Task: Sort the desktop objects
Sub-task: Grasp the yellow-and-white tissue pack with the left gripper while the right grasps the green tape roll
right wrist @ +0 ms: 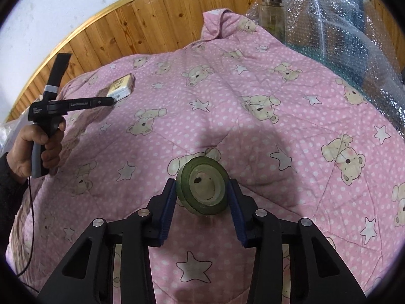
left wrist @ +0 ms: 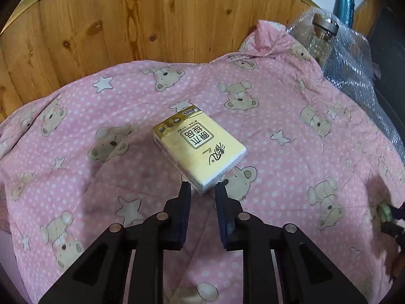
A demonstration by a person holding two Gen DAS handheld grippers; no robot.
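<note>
A flat rectangular yellow tissue packet (left wrist: 198, 147) lay on the pink bear-printed quilt (left wrist: 278, 131), toward its far left. A green roll of tape (right wrist: 202, 186) sat between the right gripper (right wrist: 202, 190) fingers above the quilt's near middle. A clear glass jar with a metal lid (right wrist: 270, 5) stood at the far right, against crinkled bubble wrap (right wrist: 354, 38). Knotty wooden panelling (left wrist: 114, 25) rose behind the quilt.

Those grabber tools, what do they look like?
Each is black plastic with two dark blue ribbed pads and silver rivets. The left gripper has a pistol handle, white lettering, a grey band and a thin black cable. A dark sleeve covers the wrist.
</note>
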